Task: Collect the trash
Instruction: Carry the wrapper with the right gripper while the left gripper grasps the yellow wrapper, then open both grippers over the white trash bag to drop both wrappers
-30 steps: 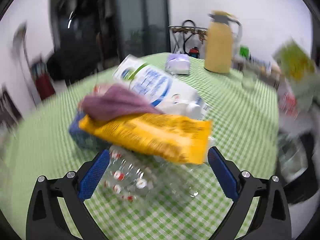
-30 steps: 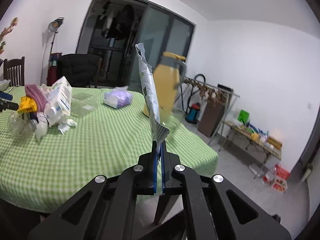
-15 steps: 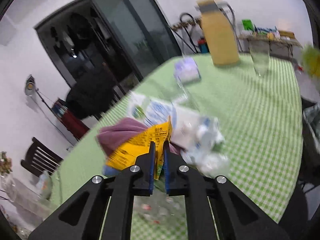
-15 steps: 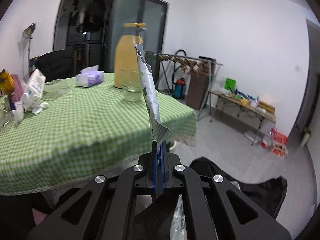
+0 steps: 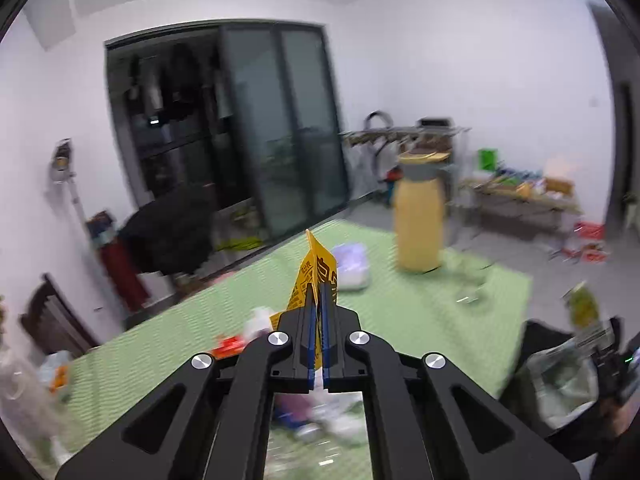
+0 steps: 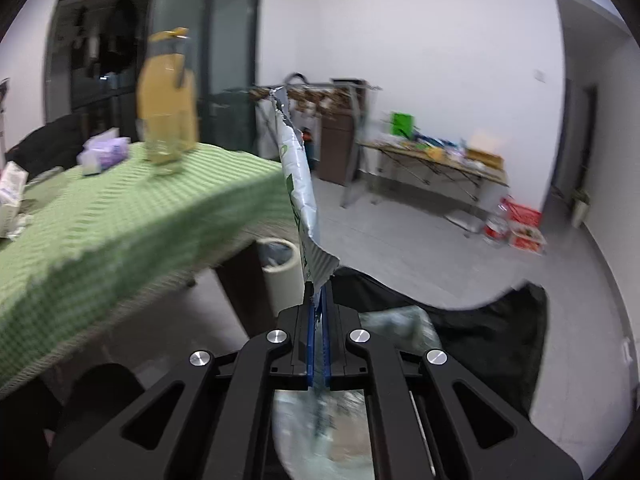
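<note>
From the left wrist I see my left hand-held gripper point(image 5: 318, 304) clenched on a yellow snack wrapper point(image 5: 316, 276), lifted above the green-checked surface point(image 5: 420, 312); beyond it stands the yellow jug point(image 5: 418, 224). From the right wrist, my right hand-held gripper point(image 6: 318, 308) grips a silver-green wrapper point(image 6: 298, 184) (torn at the top), off the surface's point(image 6: 120, 216) edge, over the black trash bag point(image 6: 480, 328).

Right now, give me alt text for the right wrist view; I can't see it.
Right gripper, jaws shut on a torn silver wrapper, hangs over an open black trash bag. The green checked table with a yellow jug lies left.
</note>
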